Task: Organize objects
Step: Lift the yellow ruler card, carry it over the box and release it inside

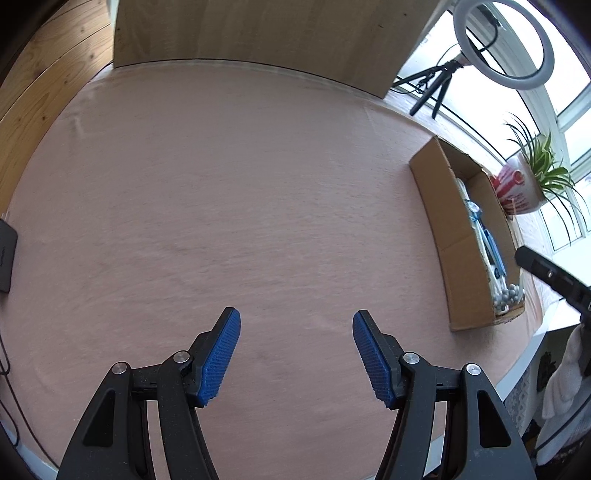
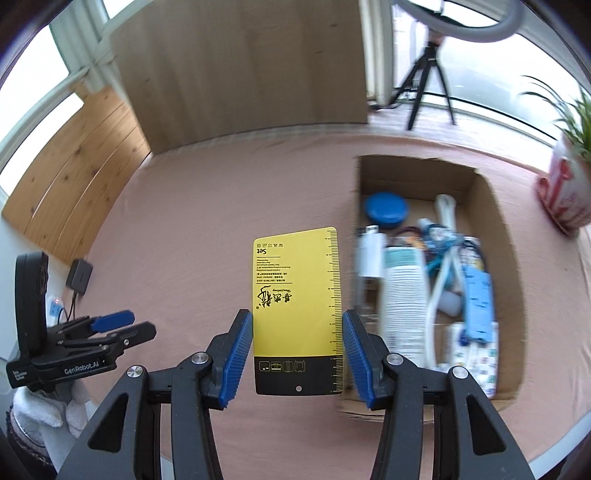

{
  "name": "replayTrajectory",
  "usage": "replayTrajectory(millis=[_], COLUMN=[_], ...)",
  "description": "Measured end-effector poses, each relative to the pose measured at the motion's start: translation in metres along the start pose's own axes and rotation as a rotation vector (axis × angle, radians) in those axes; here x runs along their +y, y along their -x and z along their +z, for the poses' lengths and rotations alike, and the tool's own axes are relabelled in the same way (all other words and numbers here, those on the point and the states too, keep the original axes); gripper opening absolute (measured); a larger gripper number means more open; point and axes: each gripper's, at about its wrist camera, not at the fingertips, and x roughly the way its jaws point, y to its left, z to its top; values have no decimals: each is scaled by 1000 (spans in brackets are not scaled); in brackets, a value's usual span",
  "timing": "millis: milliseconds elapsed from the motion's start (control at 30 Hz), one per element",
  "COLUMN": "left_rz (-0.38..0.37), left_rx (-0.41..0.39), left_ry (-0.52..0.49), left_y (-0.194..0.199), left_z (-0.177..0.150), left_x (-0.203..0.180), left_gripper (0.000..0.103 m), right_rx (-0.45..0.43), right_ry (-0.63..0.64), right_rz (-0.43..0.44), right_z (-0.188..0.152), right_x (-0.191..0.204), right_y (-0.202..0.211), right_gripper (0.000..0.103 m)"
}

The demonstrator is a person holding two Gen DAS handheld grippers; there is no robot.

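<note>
My right gripper (image 2: 297, 354) is shut on a yellow and black card (image 2: 297, 295) with a ruler printed on its edge, held above the pink table just left of the cardboard box (image 2: 506, 236). The box holds a blue round lid (image 2: 386, 208), a stack of white cups (image 2: 404, 291), a blue packet (image 2: 478, 302) and other small items. My left gripper (image 1: 295, 350) is open and empty over the bare pink tabletop (image 1: 221, 203); it also shows in the right wrist view (image 2: 118, 325) at the left. The box also shows in the left wrist view (image 1: 439, 221), at the right.
A wooden board (image 1: 251, 33) stands at the table's back edge. A ring light on a tripod (image 1: 502, 40) and a potted plant (image 1: 524, 184) stand on the right by the window. A small black device (image 2: 79, 275) with a cable lies at the table's left edge.
</note>
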Motion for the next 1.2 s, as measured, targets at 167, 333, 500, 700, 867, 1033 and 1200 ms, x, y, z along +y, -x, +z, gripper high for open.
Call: replayTrajectory(millis=[167, 333, 500, 700, 867, 1033, 1200], left_rz=[-2, -7, -5, 2, 6, 9, 11], left_rx=[5, 9, 7, 4, 7, 10, 15], left_ry=[-9, -11, -11, -11, -23, -27, -32], left_y=[-4, -9, -13, -13, -13, -16, -18], left_z=[-1, -4, -6, -8, -10, -7, -7], left_x=[-14, -26, -36, -44, -52, -58, -59], left_gripper=[67, 67, 67, 67, 67, 67, 67], right_rx=[-32, -22, 9, 31, 40, 58, 63], right_ry=[-49, -105, -144, -158, -161, -162, -168], right_rz=[-46, -96, -112, -99, -105, -96, -98], right_z=[5, 9, 8, 6, 7, 6, 5], right_x=[-33, -78, -113, -130, -138, -143, -146], right_y=[10, 12, 2, -5, -10, -15, -19], right_gripper=[46, 46, 46, 46, 46, 46, 46])
